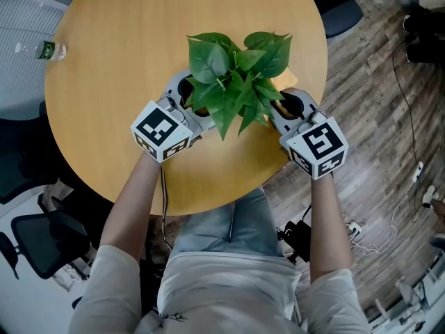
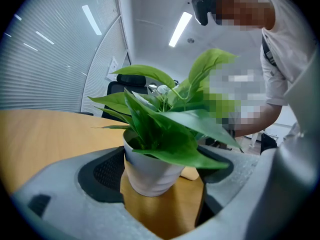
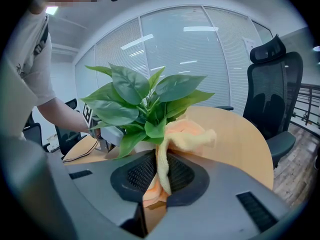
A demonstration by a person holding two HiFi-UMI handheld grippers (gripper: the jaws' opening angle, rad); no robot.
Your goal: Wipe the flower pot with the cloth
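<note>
A leafy green plant (image 1: pixel 236 82) in a white flower pot (image 2: pixel 150 171) stands on the round wooden table (image 1: pixel 125 40), towards its near edge. My left gripper (image 1: pixel 193 101) holds the pot from the left. In the left gripper view the pot sits between the jaws (image 2: pixel 157 169), with the left pad against its side. My right gripper (image 1: pixel 284 108) is on the pot's right side, shut on a yellow-orange cloth (image 3: pixel 187 134). The cloth bunches up against the pot beneath the leaves, and a bit of it shows in the head view (image 1: pixel 288 81). From above, leaves hide most of the pot.
A plastic water bottle (image 1: pixel 42 49) lies at the table's far left edge. Black office chairs stand near the table (image 1: pixel 42 242) (image 3: pixel 272 99). Cables and a power strip (image 1: pixel 354 228) lie on the wooden floor to the right. The person's legs are at the near edge.
</note>
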